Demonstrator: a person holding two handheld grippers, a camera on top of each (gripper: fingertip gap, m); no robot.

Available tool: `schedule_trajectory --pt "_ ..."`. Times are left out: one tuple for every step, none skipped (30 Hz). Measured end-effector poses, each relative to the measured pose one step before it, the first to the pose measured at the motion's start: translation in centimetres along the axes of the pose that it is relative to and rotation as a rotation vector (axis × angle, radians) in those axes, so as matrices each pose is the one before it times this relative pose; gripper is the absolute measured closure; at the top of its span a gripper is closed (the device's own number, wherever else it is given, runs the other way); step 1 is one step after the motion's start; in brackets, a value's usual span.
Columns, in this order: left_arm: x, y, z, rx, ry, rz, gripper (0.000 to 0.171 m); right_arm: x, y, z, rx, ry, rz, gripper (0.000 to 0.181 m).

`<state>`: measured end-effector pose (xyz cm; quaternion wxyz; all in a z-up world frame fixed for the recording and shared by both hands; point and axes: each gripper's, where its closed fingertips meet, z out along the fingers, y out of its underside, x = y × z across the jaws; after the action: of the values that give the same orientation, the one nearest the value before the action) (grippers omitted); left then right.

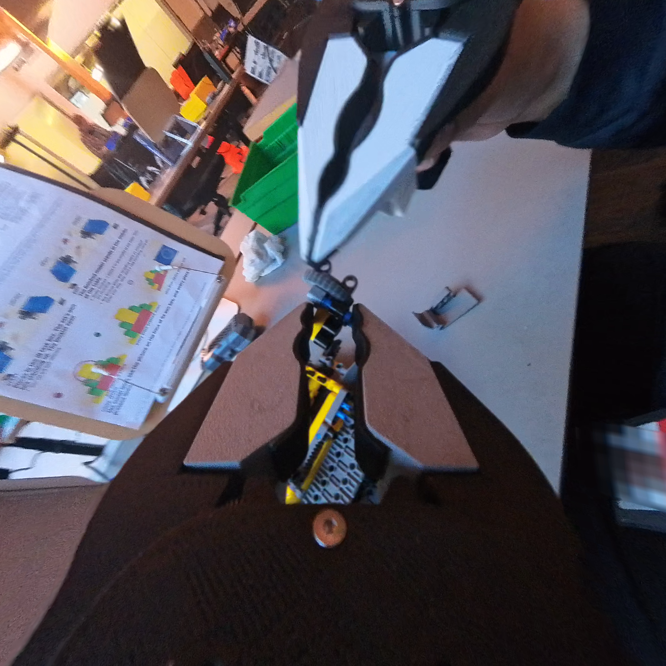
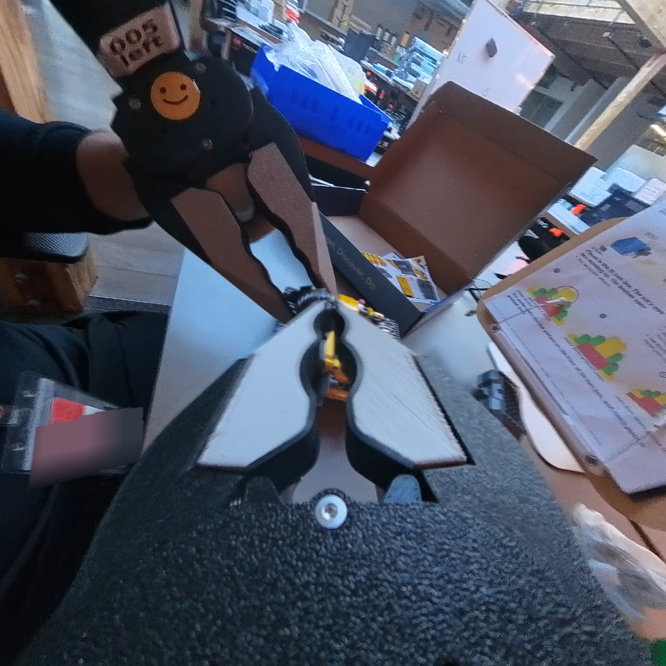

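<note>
In the left wrist view the left gripper point(image 1: 329, 313) is closed on a yellow and grey brick model point(image 1: 326, 429), mostly hidden between its brown fingers point(image 1: 252, 389), while the right gripper point(image 1: 319, 257) pinches a small black part point(image 1: 329, 284) at the model's far end, above the white table point(image 1: 504, 252); a clipboard point(image 1: 104, 288) and a green bin point(image 1: 268, 180) stand to the left. In the right wrist view the right gripper point(image 2: 333, 306) is closed, and only a yellow strip of the model point(image 2: 333, 355) shows between its fingers; a cardboard box point(image 2: 465, 194) is behind.
</note>
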<state>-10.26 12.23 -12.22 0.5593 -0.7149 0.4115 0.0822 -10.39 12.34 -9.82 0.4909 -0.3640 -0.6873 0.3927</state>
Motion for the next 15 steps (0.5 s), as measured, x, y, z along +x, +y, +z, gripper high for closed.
schedule_trajectory --pt "0.099 -0.104 -0.108 0.01840 0.0199 -0.0279 0.153 0.884 0.237 -0.267 -0.0078 0.0539 -0.0209 0.181" --pt "-0.029 -0.293 -0.165 0.02674 0.0087 -0.0234 0.153 0.218 0.189 -0.231 -0.0041 0.0007 0.0000 0.181" --pt "-0.199 -0.180 -0.102 0.01288 -0.0015 -0.0224 0.153 -0.272 -0.154 -0.258 0.0151 -0.0362 0.0287 0.181" --pt "-0.264 -0.035 -0.017 -0.00194 -0.0075 -0.0162 0.153 -0.325 -0.378 -0.245 0.0273 -0.0394 0.0373 0.181" --pt "-0.200 -0.067 -0.005 0.00203 -0.0076 -0.0103 0.153 -0.220 -0.376 -0.177 0.0228 -0.0289 0.0308 0.181" --pt "0.063 -0.156 -0.006 0.01031 0.0043 -0.0078 0.153 -0.120 -0.278 -0.089 0.0155 -0.0174 0.0208 0.181" --pt "0.245 -0.191 -0.005 0.01510 0.0139 -0.0082 0.153 -0.054 -0.201 -0.007 0.0124 -0.0089 0.0156 0.176" --pt "0.315 -0.194 0.008 0.01354 0.0175 -0.0074 0.153 -0.140 -0.087 0.060 0.0084 -0.0127 0.0168 0.167" --pt "0.292 -0.281 0.005 0.01602 0.0150 -0.0027 0.153 -0.266 0.044 0.151 0.0023 -0.0218 0.0223 0.159" --pt "0.148 -0.386 -0.024 0.02175 0.0052 -0.0017 0.153 -0.274 0.075 0.211 0.0015 -0.0247 0.0286 0.153" --pt "0.154 -0.473 -0.047 0.02692 0.0070 -0.0064 0.153 -0.231 -0.039 0.210 0.0107 -0.0225 0.0305 0.147" --pt "0.148 -0.464 -0.050 0.02804 0.0078 -0.0114 0.153 -0.290 -0.284 0.168 0.0272 -0.0248 0.0291 0.143" --pt "0.103 -0.541 -0.076 0.03681 0.0038 -0.0149 0.153 -0.306 -0.449 0.104 0.0372 -0.0263 0.0282 0.143" --pt "0.045 -0.463 -0.067 0.03260 0.0015 -0.0158 0.153 -0.209 -0.439 0.042 0.0346 -0.0210 0.0257 0.144" --pt "-0.094 -0.297 -0.059 0.02227 -0.0044 -0.0112 0.153 -0.046 -0.392 -0.033 0.0294 -0.0116 0.0216 0.143"
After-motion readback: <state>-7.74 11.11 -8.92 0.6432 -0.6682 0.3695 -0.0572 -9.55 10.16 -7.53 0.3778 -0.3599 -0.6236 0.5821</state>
